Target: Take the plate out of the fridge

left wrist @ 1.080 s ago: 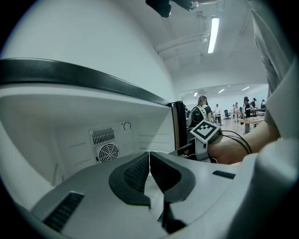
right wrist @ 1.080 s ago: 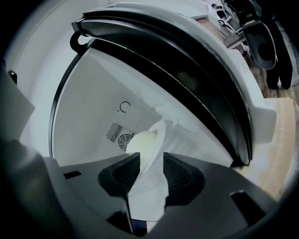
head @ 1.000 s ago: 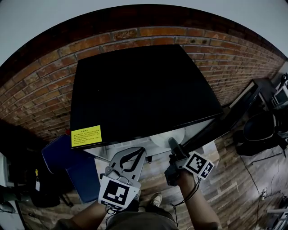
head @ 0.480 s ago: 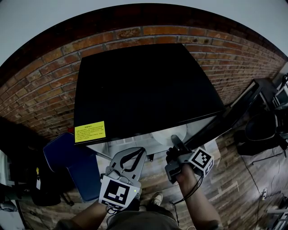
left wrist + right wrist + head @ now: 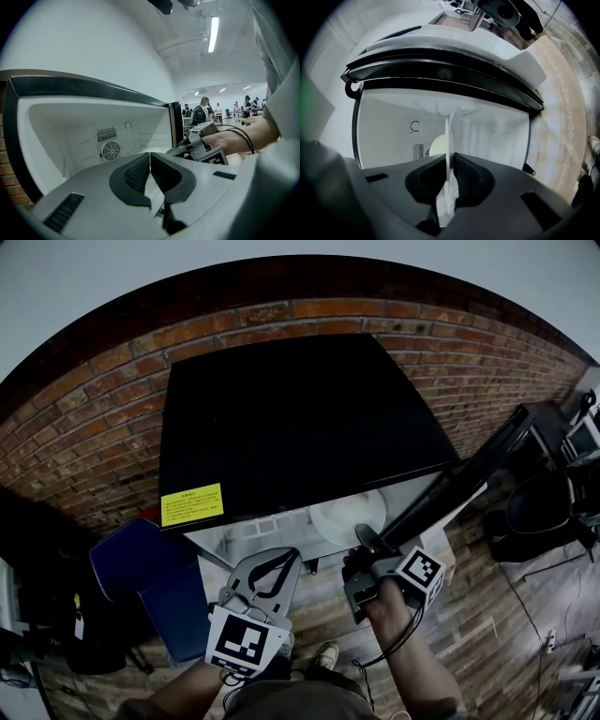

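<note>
**Drawing the plate out of the open fridge**

Pinching the near rim of the white plate point(image 5: 349, 515) with the right gripper point(image 5: 361, 542). Just closed in on that rim, with the pads now pressing it from both sides, as seen edge-on in the right gripper view. Lying inside the small black fridge point(image 5: 300, 418), on the white floor close to the front opening, next to the door point(image 5: 459, 488) swung open on the right side. Holding the left gripper point(image 5: 295, 555) low in front of the opening, a little to the left of the plate, fingers pressed together on nothing.

By judgement: grip taken, pull-out not yet begun.

To do this step well:
- Keep the pinch firm. Only a thin edge of a smooth plate held, so probably easy to slip or to droop at the far side.
- Raise the plate slightly first, to avoid scraping on the front lip of the fridge.
- Then draw straight back toward the body, slowly and level, without twisting the wrist.
- Stay away from the open door on the right; no sideways swing.
- Keep the left gripper out of the path, ready to support the opposite rim once clear of the opening.
</note>
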